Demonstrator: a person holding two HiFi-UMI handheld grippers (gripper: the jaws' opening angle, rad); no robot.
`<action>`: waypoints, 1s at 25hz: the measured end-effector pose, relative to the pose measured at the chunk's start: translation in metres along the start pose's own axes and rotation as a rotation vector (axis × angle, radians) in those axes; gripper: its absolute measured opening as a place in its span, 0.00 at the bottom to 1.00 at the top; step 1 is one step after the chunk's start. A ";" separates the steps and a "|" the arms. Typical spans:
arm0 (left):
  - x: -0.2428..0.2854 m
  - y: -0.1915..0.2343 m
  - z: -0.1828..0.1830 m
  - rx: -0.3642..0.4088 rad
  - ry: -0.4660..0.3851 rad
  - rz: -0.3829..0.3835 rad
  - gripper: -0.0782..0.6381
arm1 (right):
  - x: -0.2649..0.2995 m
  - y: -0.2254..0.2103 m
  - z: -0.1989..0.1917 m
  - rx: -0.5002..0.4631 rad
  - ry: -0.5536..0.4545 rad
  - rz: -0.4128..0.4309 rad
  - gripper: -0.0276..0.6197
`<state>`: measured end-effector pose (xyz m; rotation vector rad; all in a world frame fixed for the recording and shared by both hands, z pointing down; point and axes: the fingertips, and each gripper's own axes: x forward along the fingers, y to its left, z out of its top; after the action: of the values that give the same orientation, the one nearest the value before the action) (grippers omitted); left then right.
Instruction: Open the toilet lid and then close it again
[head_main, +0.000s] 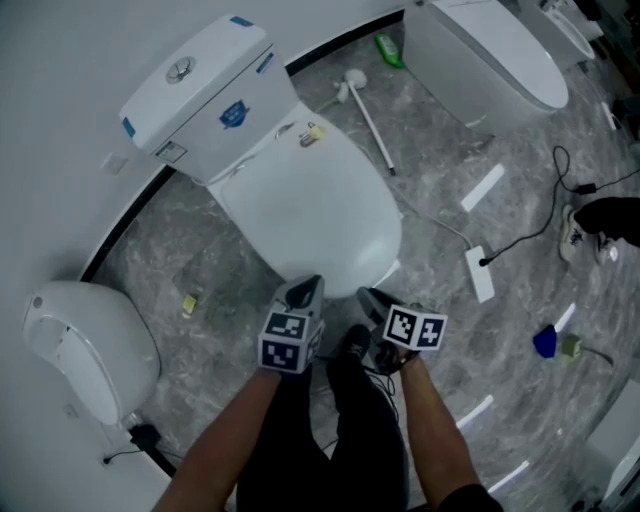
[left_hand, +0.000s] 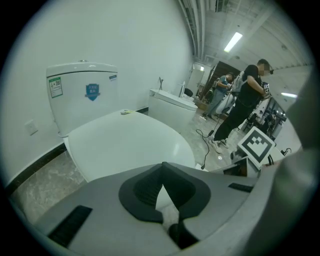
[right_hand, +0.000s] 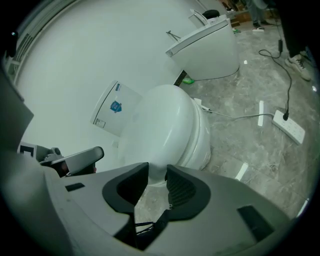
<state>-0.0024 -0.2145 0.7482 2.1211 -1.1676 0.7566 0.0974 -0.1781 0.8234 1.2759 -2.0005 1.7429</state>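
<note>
At frame centre the shut toilet lid (head_main: 305, 205) runs from cistern (head_main: 200, 85) down to its front edge, just above the left gripper (head_main: 308, 288), fingers clenched empty; the right gripper (head_main: 370, 298), fingers parted and empty, sits slightly farther.

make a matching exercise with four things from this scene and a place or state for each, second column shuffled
1 toilet lid
2 toilet brush
3 power strip
4 left gripper

a jaws together, nothing held
b on the floor, black plug in it
c down, closed
d lying on the floor beside the tank

Pairs: 1-c, 2-d, 3-b, 4-a
</note>
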 end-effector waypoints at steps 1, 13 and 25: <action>0.002 0.001 -0.004 0.001 0.004 0.001 0.12 | 0.003 -0.003 -0.001 -0.001 0.004 0.004 0.22; 0.008 -0.002 -0.026 -0.003 0.013 0.020 0.12 | 0.010 -0.017 -0.005 0.020 -0.004 0.029 0.24; -0.036 -0.012 0.008 -0.008 -0.060 0.033 0.12 | -0.039 0.052 0.048 -0.260 -0.116 -0.016 0.06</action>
<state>-0.0071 -0.1957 0.7143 2.1355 -1.2377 0.7059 0.1028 -0.2053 0.7477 1.3259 -2.1867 1.3738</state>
